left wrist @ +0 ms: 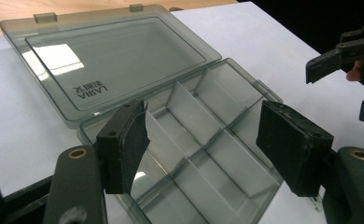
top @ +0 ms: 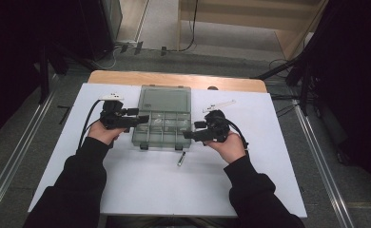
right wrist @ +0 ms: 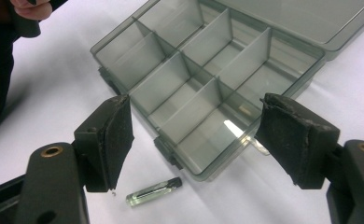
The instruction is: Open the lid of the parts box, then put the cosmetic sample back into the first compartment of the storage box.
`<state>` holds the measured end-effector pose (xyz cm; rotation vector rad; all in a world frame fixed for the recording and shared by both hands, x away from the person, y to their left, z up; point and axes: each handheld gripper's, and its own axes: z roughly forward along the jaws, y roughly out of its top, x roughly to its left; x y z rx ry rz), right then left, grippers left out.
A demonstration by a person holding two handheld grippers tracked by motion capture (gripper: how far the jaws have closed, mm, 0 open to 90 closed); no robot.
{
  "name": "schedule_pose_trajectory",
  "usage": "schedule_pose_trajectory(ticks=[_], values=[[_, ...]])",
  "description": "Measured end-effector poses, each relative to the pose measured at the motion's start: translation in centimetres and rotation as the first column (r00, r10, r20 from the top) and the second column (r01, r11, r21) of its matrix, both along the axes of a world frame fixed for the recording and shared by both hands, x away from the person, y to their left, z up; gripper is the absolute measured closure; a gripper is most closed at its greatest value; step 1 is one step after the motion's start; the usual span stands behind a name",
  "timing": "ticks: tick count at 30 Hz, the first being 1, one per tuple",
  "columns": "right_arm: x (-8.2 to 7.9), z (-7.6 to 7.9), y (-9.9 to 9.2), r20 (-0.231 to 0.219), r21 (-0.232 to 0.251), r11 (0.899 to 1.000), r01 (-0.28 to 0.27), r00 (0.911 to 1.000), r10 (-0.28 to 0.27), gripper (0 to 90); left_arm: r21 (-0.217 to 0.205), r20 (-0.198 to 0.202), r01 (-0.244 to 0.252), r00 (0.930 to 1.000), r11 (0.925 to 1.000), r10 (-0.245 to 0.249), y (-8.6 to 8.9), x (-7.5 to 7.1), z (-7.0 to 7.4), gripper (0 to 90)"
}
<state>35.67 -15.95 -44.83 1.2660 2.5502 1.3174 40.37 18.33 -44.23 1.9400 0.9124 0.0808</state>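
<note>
**Open organiser box between my two grippers, vial lying loose in front**

The smoky grey, see-through plastic compartment box (top: 162, 124) lies open on the white table sheet (top: 141, 185), its flat lid (left wrist: 110, 60) folded back away from me and resting on the sheet. The tray part is cut by thin upright dividers into a grid of small cells, and the cells I can see into look bare.

My left gripper (top: 143, 118) hangs at the box's left edge with its jaws spread wide, nothing between them; in the left gripper view the near-left corner of the tray sits between my two black pads (left wrist: 126, 144), and I cannot tell whether the pad touches the wall. My right gripper (top: 187, 135) is at the tray's near-right corner, jaws likewise wide apart and empty. In the right gripper view the front wall with its two dark latches (right wrist: 167, 151) runs between my pads (right wrist: 294, 140), and the right pad stands just beside the corner.

The small clear glass vial with a dark cap (right wrist: 153, 191) lies on its side on the sheet just in front of the tray's front edge, apart from it, closer to my right gripper's left pad and below it.

Around the box there is open white sheet: a broad stretch toward me, narrower strips to the left of my left gripper and to the right of my right one. Beyond the lid, a strip of the wooden tabletop (top: 174, 80) shows at the far edge.
</note>
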Motion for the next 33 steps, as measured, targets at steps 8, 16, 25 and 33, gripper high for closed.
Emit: schedule_pose_trajectory(ticks=[8, 16, 25, 33], values=[[-0.9, 0.0, -0.1, -0.019, -0.007, 1.000, -0.014, 0.9997, 0.014, 27.0, 0.013, 0.012, 0.027, 0.9996, 0.9995, -0.028, -0.3, -1.2, 0.3, 32.7], [-1.6, 0.0, -0.5, -0.022, -0.009, 1.000, -0.022, 0.9995, 0.022, 27.0, 0.030, 0.021, 0.054, 0.9983, 0.9981, -0.055, -0.7, -2.7, 0.3, 32.7], [-2.5, -0.2, -0.3, -0.028, -0.020, 0.999, -0.043, 0.9987, 0.042, 27.0, 0.039, 0.032, 0.083, 0.9959, 0.9958, -0.084, -0.3, -4.7, 0.2, 32.7], [-3.1, -0.4, 0.0, -0.032, -0.027, 0.998, -0.064, 0.9975, 0.063, 27.0, 0.013, 0.025, 0.128, 0.9914, 0.9917, -0.129, -0.4, -6.3, -0.6, 32.6]])
